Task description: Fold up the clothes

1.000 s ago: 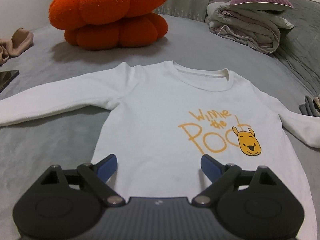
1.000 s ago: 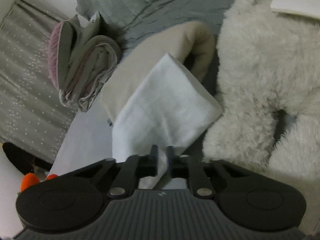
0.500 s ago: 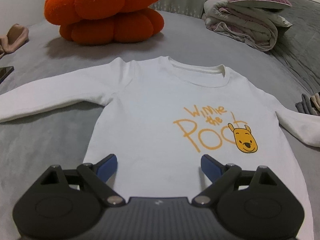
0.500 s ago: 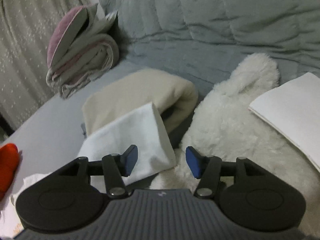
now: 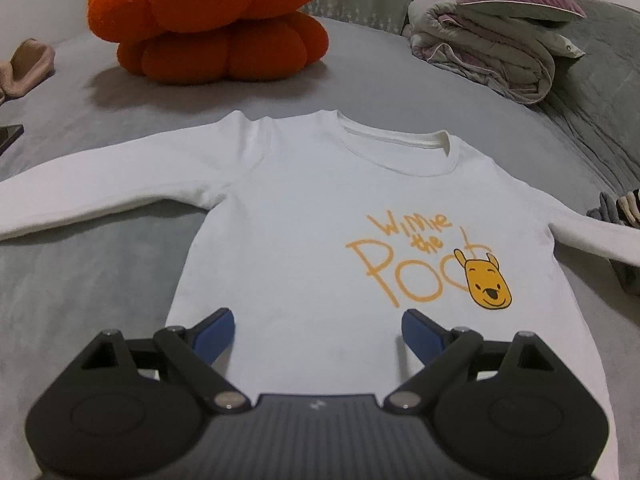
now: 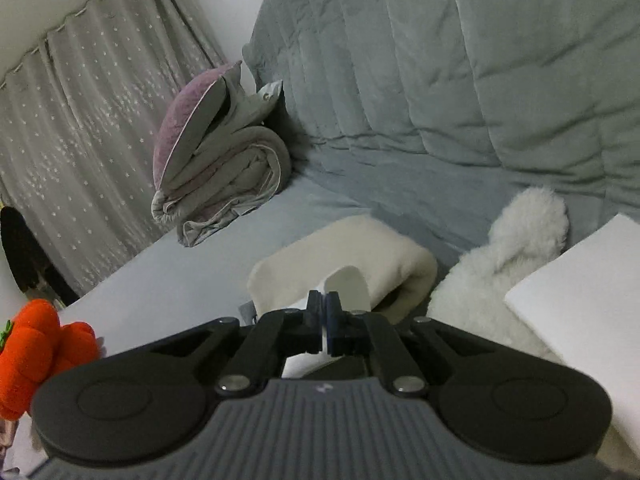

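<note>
A white long-sleeved shirt (image 5: 320, 220) with an orange Pooh print lies flat and face up on the grey bed, both sleeves spread out. My left gripper (image 5: 318, 330) hovers over its lower hem, open wide, with nothing between the blue pads. My right gripper (image 6: 324, 308) is off to the shirt's right, its jaws closing tight on a thin fold of white cloth (image 6: 350, 284). That cloth looks like the shirt's right sleeve end and stands up over a beige folded garment (image 6: 360, 244).
An orange pumpkin cushion (image 5: 216, 20) and a folded quilt stack (image 5: 492, 48) sit at the back of the bed. A fluffy white plush (image 6: 500, 280) and a flat white pad (image 6: 580, 300) lie right of the beige garment. A dark phone (image 5: 8, 136) is at the left edge.
My right gripper let go of the bunched white cloth, opened, then shut again on a thin fold and rose, rolling level. The left gripper stayed put.
</note>
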The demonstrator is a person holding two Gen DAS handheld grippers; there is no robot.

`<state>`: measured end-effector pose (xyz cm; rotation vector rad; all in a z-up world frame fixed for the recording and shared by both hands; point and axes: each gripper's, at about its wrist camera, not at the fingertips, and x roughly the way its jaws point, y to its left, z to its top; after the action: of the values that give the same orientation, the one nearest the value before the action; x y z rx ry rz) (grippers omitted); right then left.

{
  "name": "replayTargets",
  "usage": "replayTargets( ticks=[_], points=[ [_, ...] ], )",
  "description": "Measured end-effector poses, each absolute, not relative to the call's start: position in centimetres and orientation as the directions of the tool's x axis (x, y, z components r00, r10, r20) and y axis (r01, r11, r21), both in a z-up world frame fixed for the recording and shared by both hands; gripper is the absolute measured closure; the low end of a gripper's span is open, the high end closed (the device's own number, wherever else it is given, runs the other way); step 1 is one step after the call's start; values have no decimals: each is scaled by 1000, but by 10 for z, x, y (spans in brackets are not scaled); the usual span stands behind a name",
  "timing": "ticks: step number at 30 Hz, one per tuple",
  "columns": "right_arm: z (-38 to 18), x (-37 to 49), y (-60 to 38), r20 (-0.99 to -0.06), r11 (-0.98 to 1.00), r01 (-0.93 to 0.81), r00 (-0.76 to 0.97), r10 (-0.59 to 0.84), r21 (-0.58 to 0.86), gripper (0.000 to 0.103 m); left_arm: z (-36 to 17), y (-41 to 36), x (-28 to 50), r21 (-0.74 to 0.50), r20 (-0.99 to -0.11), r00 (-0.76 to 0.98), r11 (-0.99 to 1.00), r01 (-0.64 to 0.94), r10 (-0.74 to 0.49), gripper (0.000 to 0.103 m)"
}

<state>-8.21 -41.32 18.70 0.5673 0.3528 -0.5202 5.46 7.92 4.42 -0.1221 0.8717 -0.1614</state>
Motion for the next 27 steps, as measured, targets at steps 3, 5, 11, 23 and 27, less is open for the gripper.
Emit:
replayTargets(
  ticks=[3,5,11,23,27],
  points=[
    [157,-63,-421,-593,703,639,709,-381,313,99,41,75,54,-139,-757,630,984,107,-176,11],
    [133,-51,-426,-681,691,682,625,-381,239,99,41,72,54,-118,-759,630,986,115,-164,11],
    [149,-60,-411,-618,721,648,677,-399,244,92,41,70,53,-102,-759,632,987,123,-157,11],
    [147,-41,-369,-616,852,457,756,-220,256,86,43,65,46,-115,-747,645,986,117,-164,11],
    [136,-3,-326,-660,930,328,737,-143,165,85,43,66,46,-119,-743,649,987,106,-160,11]
  ],
)
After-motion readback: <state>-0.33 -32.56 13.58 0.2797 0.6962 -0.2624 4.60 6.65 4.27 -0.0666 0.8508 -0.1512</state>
